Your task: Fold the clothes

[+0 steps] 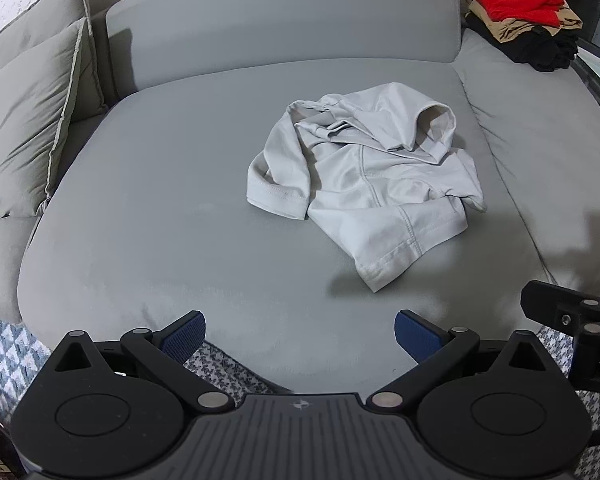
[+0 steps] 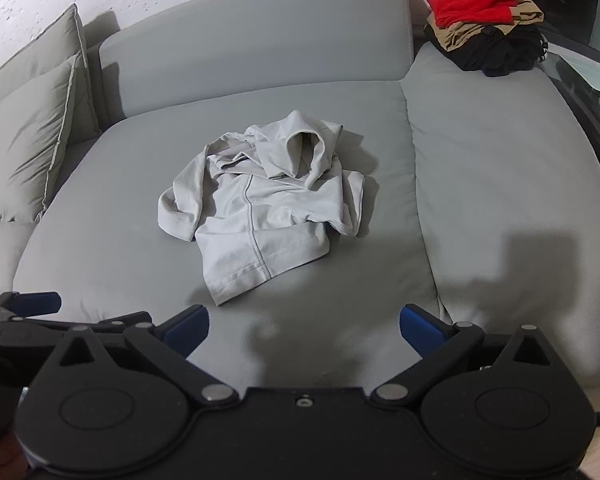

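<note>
- Right up close, the left gripper [image 1: 300, 334] hangs over the front edge of the sofa seat [image 1: 172, 240], its blue pads [image 1: 184, 336] spread wide with nothing between them.
- Same story for the right gripper [image 2: 304, 330]: jaws splayed far apart, empty, poised above the near edge of the cushion, its shadow falling on the fabric just ahead.
- Each tool peeks into the other's view at the side, so the two sit next to each other, apart and not touching.
- Down below the seat front, a blue-and-white patterned rug [image 1: 8, 352] shows on the floor.
- Moving out to mid-seat, there's the light grey garment [image 1: 364, 176], a crumpled hooded top lying in a loose heap on the cushion, well ahead of both grippers and held by neither.
- Its hood stands up open toward the backrest, one sleeve loops out on the left side, and the hem points back toward the tools.
- Off to the left, two grey-green pillows [image 1: 32, 120] lean upright against the sofa's end.
- Behind the garment runs the grey backrest [image 1: 284, 20].
- Far right corner, a stack of folded clothes [image 1: 528, 20] rests on the neighbouring cushion: red piece on top, tan beneath, black at the bottom.
- No basket or bin anywhere; the sofa carries everything.
</note>
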A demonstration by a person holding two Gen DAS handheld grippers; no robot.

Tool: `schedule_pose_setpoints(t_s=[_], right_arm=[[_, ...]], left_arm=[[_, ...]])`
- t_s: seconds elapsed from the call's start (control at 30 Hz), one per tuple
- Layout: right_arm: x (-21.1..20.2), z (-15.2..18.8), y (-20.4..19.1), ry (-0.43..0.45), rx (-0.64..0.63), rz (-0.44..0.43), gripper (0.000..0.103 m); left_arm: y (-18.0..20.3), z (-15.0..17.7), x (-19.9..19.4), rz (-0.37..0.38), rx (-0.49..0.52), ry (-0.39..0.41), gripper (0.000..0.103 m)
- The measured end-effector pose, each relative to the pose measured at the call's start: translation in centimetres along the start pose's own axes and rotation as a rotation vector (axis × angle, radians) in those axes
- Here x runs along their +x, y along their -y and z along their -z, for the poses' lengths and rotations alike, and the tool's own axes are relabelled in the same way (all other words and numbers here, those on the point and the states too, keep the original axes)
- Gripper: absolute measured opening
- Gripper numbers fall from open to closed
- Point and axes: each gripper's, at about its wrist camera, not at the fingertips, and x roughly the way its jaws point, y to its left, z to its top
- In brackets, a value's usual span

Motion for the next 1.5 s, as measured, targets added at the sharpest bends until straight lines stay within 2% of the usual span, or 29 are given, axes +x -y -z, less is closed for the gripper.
schedule_pose_setpoints(t_s=[0.4, 0.93, 1.5], right_arm=[[0.2, 0.1, -0.2, -0.01, 0.006, 0.012, 0.103], [0.5, 0.2, -0.2, -0.012, 0.001, 0.014, 0.103], [0.5, 0.3, -0.1, -0.015, 0.002, 0.012, 0.103]], left_arm=[[-1.3, 1.0, -0.3, 0.02, 0.013, 0.009, 0.102], [-0.7, 0.1, 0.5, 0.009, 0.004, -0.026, 0.102], [-0.3, 0.1, 0.5, 0.003, -0.001, -0.024, 0.102]])
